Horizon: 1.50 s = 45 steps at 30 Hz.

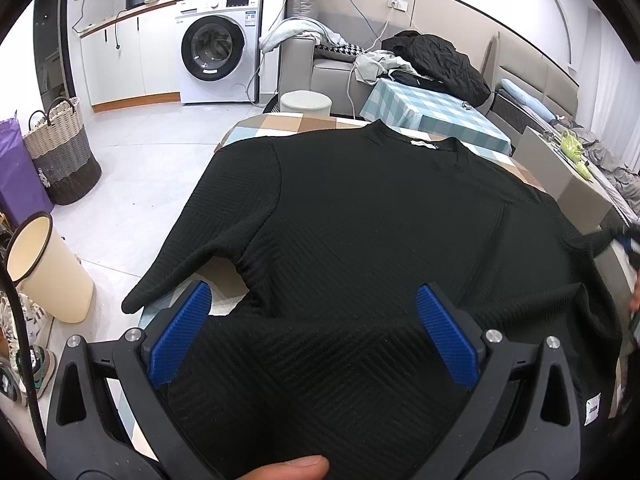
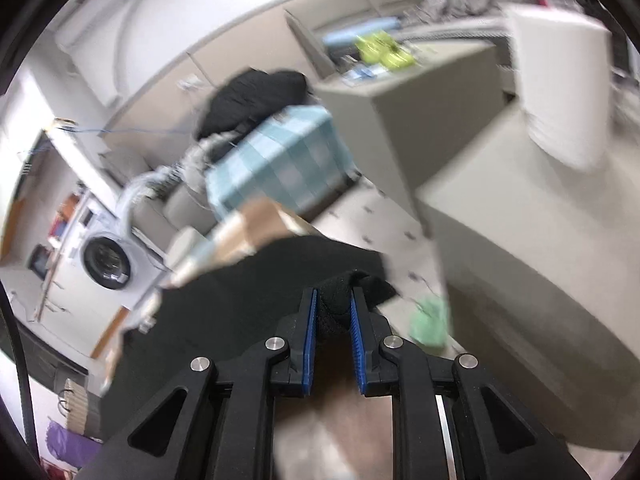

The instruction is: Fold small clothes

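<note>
Black sweater (image 1: 360, 220) lies flat, front down, on the checked table (image 1: 256, 124), neck at 12 o'clock, hem at 6; left gripper (image 1: 314, 332) is spread wide over the hem, grasping nothing; right gripper (image 2: 333, 312) is clenched on a bunched bit of the black knit, likely the right sleeve. Judged step: sleeve fold inward; carry the cuff across toward 9 o'clock, keep the cloth taut, pin the hem with the left. Right view is motion-blurred; which part is held is unclear; sweater's right edge is cut off.
</note>
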Tool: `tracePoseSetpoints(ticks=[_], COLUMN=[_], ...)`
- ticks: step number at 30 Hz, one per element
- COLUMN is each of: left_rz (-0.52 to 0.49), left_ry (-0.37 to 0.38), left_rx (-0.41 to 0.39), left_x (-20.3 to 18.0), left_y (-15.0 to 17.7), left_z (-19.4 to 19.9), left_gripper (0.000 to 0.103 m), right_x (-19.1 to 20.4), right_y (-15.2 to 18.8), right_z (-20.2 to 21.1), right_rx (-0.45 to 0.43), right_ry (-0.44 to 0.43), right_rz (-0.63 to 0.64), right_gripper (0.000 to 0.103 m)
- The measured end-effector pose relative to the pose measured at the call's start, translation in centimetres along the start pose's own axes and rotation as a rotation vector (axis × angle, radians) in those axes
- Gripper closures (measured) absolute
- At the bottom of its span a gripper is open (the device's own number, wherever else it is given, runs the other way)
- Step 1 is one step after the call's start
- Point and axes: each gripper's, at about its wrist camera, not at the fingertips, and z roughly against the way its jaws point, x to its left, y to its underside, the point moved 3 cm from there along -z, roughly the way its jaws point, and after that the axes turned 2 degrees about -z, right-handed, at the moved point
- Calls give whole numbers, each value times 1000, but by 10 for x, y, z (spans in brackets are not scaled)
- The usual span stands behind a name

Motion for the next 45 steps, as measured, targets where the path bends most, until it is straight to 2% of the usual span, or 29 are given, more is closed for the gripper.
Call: tracePoseSetpoints(ticks=[2, 4, 7, 9, 11, 13, 16, 18, 21, 24, 25, 26, 28, 31, 33, 36, 38, 42, 45], left_rz=[4, 6, 6, 12, 14, 14, 15, 15, 20, 39, 46, 52, 59, 73, 88, 133, 181, 291, 389], left_ry=[-3, -8, -18, -20, -21, -21, -20, -21, -22, -29, -31, -36, -55, -73, -88, -108, -113, -99, -51], left_rx=[-2, -2, -10, -11, -7, -8, -8, -6, 4, 16, 18, 20, 19, 19, 22, 38, 48, 54, 58], left_x=[2, 4, 7, 9, 10, 12, 12, 12, 14, 18, 20, 22, 28, 37, 45, 59, 72, 99, 121], left_y=[1, 2, 5, 5, 5, 6, 6, 7, 7, 7, 7, 8, 9, 10, 12, 14, 16, 21, 24], left_z=[1, 3, 6, 6, 6, 7, 7, 7, 3, 1, 1, 2, 3, 6, 6, 6, 8, 13, 12], left_gripper=[1, 1, 1, 1, 1, 1, 1, 1, 1, 1, 1, 1, 1, 1, 1, 1, 1, 1, 12], right_x=[32, 76, 134, 155, 156, 142, 111, 93, 75, 72, 74, 75, 76, 58, 50, 48, 47, 54, 58], right_y=[-4, 3, 38, 67, 85, 86, 83, 82, 86, 103, 106, 109, 110, 101, 96, 97, 96, 88, 84], right_z=[0, -1, -2, -4, -9, -13, -24, -26, -30, -37, -40, -42, -42, -36, -33, -28, -16, 13, 31], right_rx=[-18, 10, 174, 299, 369, 371, 388, 403, 455, 500, 501, 497, 464, 428, 423, 443, 437, 367, 334], right_ry=[-110, -248, -477, -523, -473, -405, -211, -125, -105, -82, -68, -51, -6, 34, 22, 14, -15, -70, -113], right_rz=[39, 132, 296, 412, 486, 474, 429, 416, 400, 470, 497, 534, 599, 572, 559, 552, 530, 478, 431], right_gripper=[88, 88, 87, 79, 49, 48, 48, 48, 48, 48, 55, 73, 93, 95, 94, 82, 67, 60, 54])
